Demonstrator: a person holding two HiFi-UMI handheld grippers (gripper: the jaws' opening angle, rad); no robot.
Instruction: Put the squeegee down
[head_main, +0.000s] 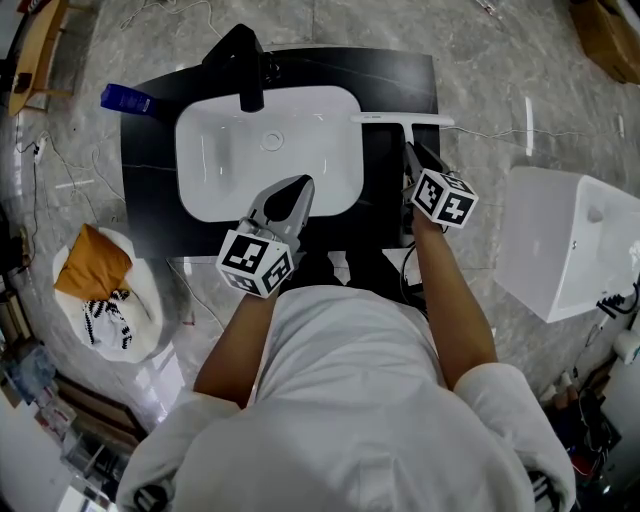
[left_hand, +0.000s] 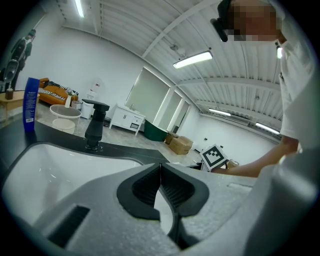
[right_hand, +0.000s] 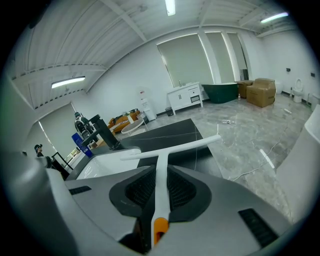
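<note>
Head view: the right gripper (head_main: 412, 155) holds the white T-shaped plastic squeegee (head_main: 400, 119) by its stem. The blade lies over the black stone countertop (head_main: 395, 75) near its right edge, beside the white ceramic basin (head_main: 200, 150).

Left gripper view: the left gripper (left_hand: 160, 176) has its jaws pressed together, with nothing between them.

Right gripper view: the jaws clamp the stem above its orange end. It is best to lower the squeegee flat onto the countertop first, then release it slowly.

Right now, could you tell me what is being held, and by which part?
The right hand-held gripper holds the squeegee by its handle; the left hand-held gripper is empty.
</note>
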